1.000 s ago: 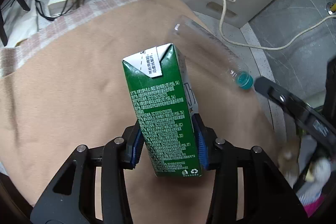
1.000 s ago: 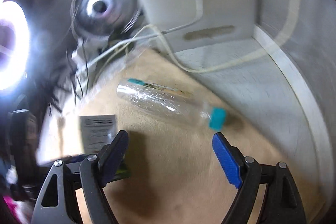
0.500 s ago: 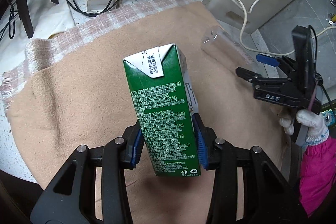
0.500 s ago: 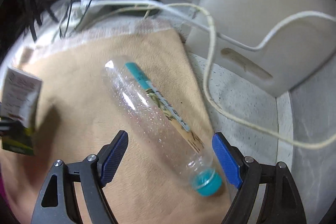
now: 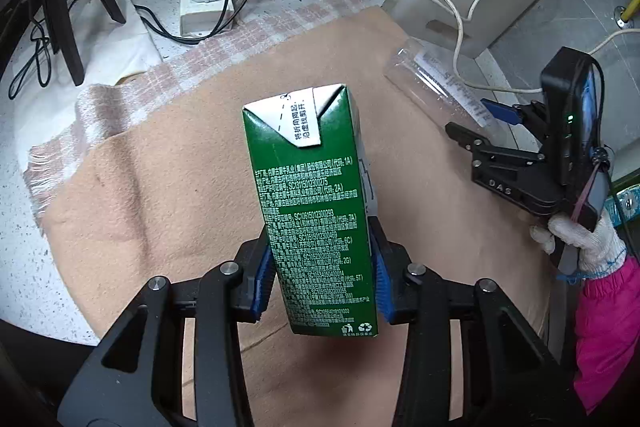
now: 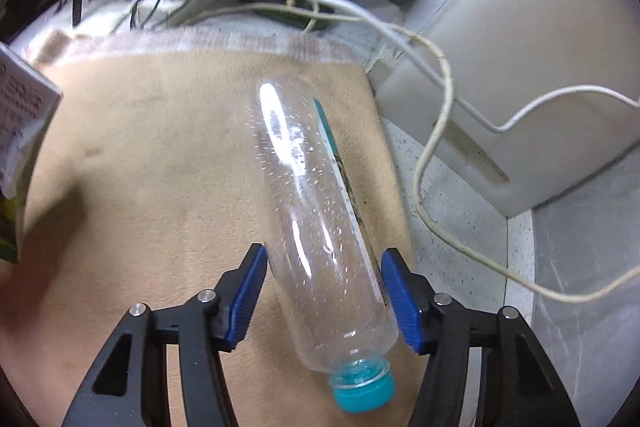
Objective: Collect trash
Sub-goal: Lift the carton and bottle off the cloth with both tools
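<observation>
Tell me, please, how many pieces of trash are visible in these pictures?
2. A green carton is clamped in the left gripper above the tan cloth. A clear bottle lies on that cloth between the right gripper's fingers. More may lie out of view.
</observation>
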